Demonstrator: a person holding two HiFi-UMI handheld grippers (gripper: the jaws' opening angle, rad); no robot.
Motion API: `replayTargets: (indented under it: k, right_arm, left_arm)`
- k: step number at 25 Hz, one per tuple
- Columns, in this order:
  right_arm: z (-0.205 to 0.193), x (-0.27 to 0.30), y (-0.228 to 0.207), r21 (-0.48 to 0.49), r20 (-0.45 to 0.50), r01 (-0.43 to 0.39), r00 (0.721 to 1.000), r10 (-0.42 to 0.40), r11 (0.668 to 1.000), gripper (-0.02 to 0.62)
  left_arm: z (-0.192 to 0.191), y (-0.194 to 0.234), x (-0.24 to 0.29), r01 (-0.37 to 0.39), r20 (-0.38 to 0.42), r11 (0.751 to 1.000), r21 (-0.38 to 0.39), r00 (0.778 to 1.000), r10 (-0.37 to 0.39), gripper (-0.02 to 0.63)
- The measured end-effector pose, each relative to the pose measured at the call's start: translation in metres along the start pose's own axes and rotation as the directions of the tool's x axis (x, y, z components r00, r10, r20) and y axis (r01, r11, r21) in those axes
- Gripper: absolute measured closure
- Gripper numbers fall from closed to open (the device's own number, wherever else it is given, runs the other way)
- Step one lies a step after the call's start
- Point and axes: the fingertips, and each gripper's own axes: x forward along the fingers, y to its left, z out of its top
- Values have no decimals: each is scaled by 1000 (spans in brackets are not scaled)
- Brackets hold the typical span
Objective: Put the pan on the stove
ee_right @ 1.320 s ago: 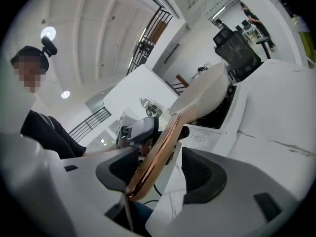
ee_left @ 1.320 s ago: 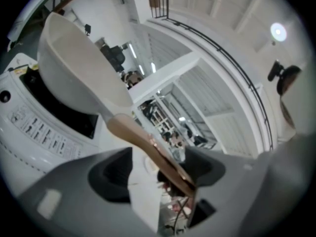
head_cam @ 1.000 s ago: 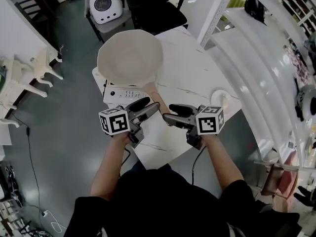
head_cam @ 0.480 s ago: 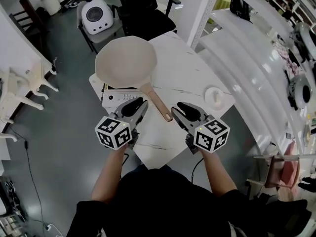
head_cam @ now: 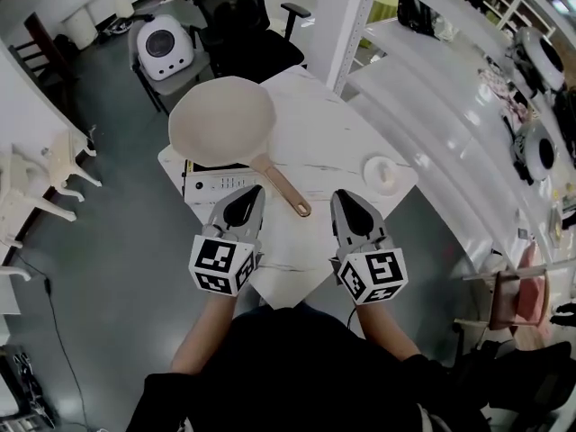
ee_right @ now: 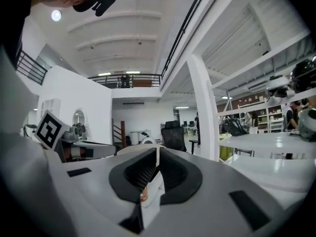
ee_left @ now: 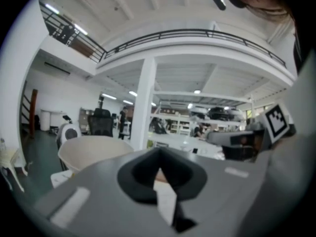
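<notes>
A cream pan (head_cam: 221, 122) with a copper-toned handle (head_cam: 283, 190) rests on the white stove (head_cam: 216, 183) at the left of the marble table (head_cam: 333, 142). My left gripper (head_cam: 252, 192) hovers over the stove's front, just left of the handle's end, shut and empty. My right gripper (head_cam: 344, 196) hangs right of the handle; its jaws have just been closing, with nothing between them, and now stand shut. In the left gripper view the pan (ee_left: 94, 149) shows beyond the shut left gripper (ee_left: 159, 157). The handle's tip (ee_right: 143, 196) shows through the right gripper (ee_right: 157, 149).
A small white dish (head_cam: 380, 169) sits near the table's right edge. A black office chair (head_cam: 243, 34) and a round white appliance (head_cam: 164, 43) stand behind the table. White shelving (head_cam: 450, 88) runs along the right. Grey floor lies left.
Both grippers have let go of the pan's handle, closed their jaws, risen and rolled so their marker cubes face up. The pan stays on the stove.
</notes>
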Motion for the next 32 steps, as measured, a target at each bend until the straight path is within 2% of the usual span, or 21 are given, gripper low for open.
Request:
replayTargets:
  k: [4, 8, 32]
  right_arm:
    - [10, -16, 0, -94, 46, 91, 995, -87, 991, 566]
    - [12, -26, 14, -180, 64, 104, 993, -94, 978, 574]
    - [-5, -32, 19, -123, 51, 62, 997, -56, 990, 575]
  left_arm:
    - [5, -4, -12, -65, 28, 997, 34, 998, 64, 598]
    - [13, -8, -23, -114, 77, 990, 84, 991, 107, 598]
    - [-5, -28, -26, -112, 63, 991, 77, 992, 107, 598]
